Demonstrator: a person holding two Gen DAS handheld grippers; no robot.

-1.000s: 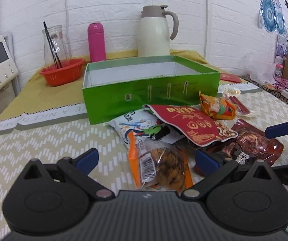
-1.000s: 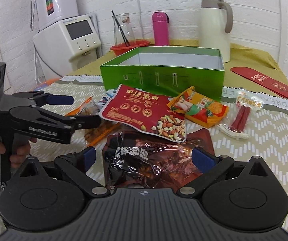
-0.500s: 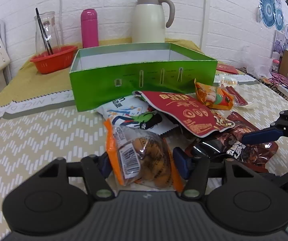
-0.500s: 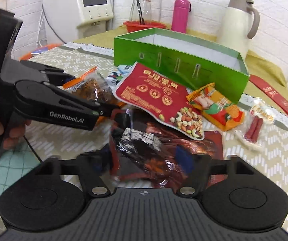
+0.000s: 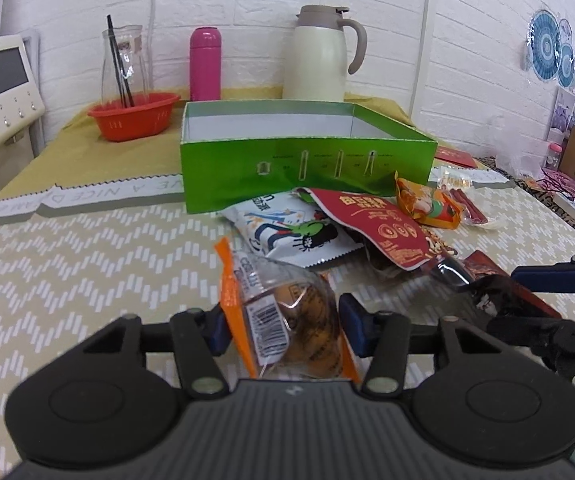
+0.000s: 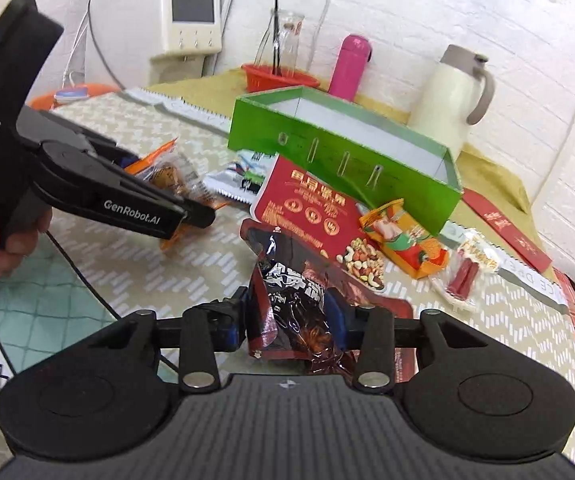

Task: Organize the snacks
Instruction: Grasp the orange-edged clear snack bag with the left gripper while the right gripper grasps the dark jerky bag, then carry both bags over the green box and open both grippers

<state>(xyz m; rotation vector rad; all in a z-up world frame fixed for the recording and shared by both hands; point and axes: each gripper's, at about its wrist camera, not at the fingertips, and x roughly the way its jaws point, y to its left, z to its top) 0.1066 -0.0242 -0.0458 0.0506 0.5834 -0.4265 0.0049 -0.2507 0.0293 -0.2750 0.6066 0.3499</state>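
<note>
Both grippers have clamped since a second ago: left gripper (image 5: 283, 330) grasps the orange pack (image 5: 287, 320), right gripper (image 6: 287, 320) grasps the dark pouch (image 6: 293, 308), each raised off the table (image 5: 87, 264). Green box (image 5: 307, 160) sits behind; red nut bag (image 6: 315, 216) and other snacks lie before it.

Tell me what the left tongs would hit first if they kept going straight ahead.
Probably the white cartoon-printed snack packet lying just beyond the orange-edged clear bun packet they grip; the green cardboard box stands behind it.
</note>
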